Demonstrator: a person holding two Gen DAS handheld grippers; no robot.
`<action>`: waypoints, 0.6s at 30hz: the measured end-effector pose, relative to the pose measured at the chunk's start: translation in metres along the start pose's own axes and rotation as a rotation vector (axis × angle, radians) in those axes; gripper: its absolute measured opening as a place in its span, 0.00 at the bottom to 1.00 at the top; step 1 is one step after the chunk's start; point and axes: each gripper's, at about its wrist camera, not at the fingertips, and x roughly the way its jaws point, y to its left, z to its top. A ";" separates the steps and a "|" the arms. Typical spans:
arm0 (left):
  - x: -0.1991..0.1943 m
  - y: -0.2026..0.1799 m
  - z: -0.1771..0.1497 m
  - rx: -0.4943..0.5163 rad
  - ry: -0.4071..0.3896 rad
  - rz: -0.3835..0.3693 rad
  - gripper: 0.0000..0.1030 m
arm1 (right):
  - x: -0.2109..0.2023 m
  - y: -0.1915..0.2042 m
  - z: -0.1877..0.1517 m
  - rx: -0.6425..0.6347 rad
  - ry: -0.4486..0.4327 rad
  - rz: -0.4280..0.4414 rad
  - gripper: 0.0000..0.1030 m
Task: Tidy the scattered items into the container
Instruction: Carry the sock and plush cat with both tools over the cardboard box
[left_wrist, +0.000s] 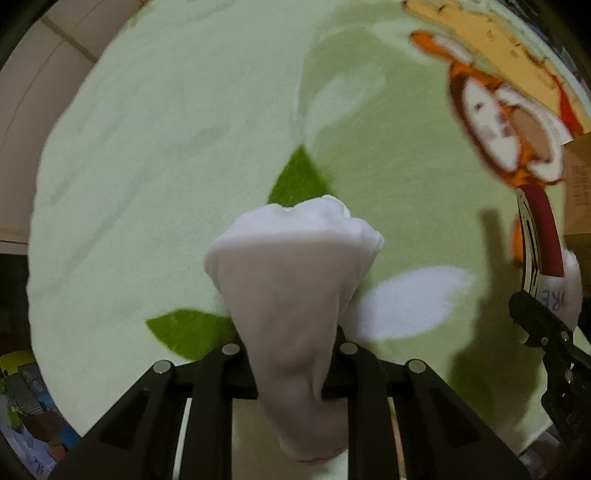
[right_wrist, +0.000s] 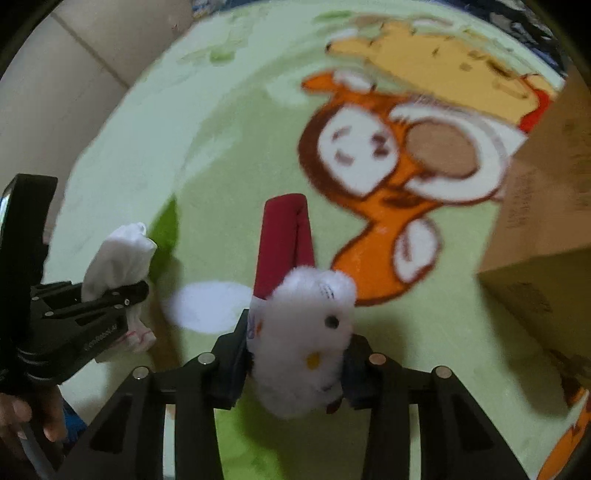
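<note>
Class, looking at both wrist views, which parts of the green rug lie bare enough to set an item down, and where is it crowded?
Bare: the pale green rug ahead-left of the left gripper holding the white sock, up to the tiled floor. Crowded: beside the brown cardboard box, where the right gripper holds the white plush toy with its red strap.

plush toy tag (left_wrist: 554, 297): "RE" | cardboard box (right_wrist: 546, 206): print unreadable
</note>
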 end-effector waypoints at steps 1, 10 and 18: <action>-0.017 -0.005 0.001 0.010 -0.024 -0.007 0.19 | -0.017 0.000 0.001 0.015 -0.031 -0.006 0.39; -0.175 -0.005 0.044 0.103 -0.289 -0.087 0.19 | -0.203 -0.016 0.015 0.139 -0.391 -0.122 0.39; -0.287 -0.086 0.037 0.276 -0.525 -0.127 0.19 | -0.309 -0.069 0.015 0.232 -0.615 -0.294 0.39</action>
